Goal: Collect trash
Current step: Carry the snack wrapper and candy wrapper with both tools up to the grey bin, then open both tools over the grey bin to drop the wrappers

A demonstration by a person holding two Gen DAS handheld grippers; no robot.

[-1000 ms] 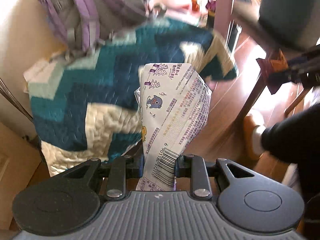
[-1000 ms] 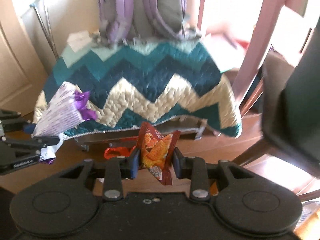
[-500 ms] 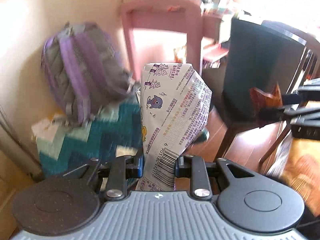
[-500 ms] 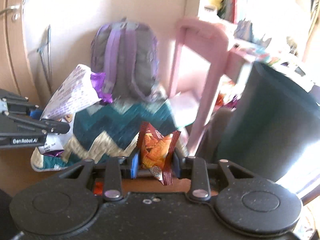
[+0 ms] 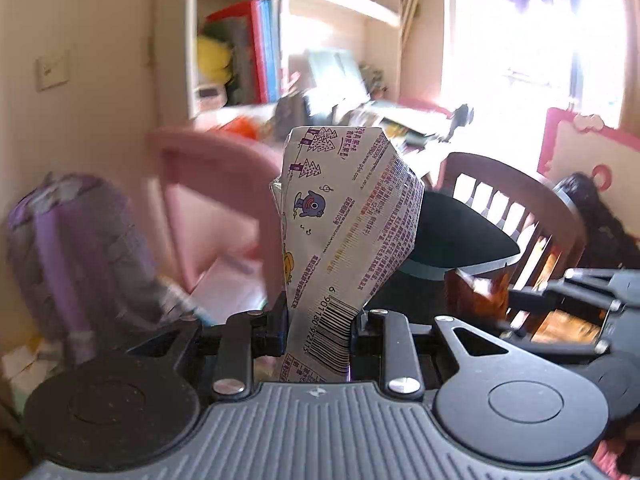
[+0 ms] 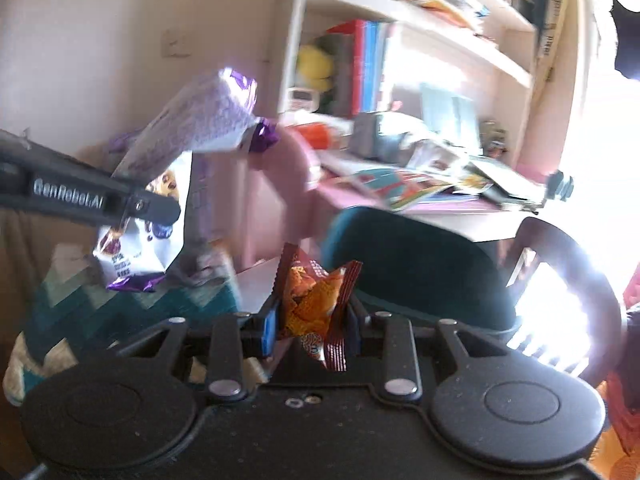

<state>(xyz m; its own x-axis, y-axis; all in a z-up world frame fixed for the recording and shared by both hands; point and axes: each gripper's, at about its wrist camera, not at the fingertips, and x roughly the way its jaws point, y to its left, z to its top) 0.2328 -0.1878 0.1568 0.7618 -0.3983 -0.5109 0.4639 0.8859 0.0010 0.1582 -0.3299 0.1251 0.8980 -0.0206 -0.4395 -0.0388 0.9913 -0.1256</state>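
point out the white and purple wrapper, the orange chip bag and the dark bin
white and purple wrapper [image 5: 348,232], left wrist view, printed front face
orange chip bag [image 6: 316,300], right wrist view, crumpled middle
dark bin [image 6: 416,268], right wrist view, side wall

Two snack wrappers: white-purple wrapper [image 5: 344,248], orange wrapper [image 6: 316,304]; one backpack [image 5: 76,248].

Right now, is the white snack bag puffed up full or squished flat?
Squished. The white snack bag looks creased and folded, pinched at its barcode end in the left gripper. Whether any snacks are left inside, I cannot tell.
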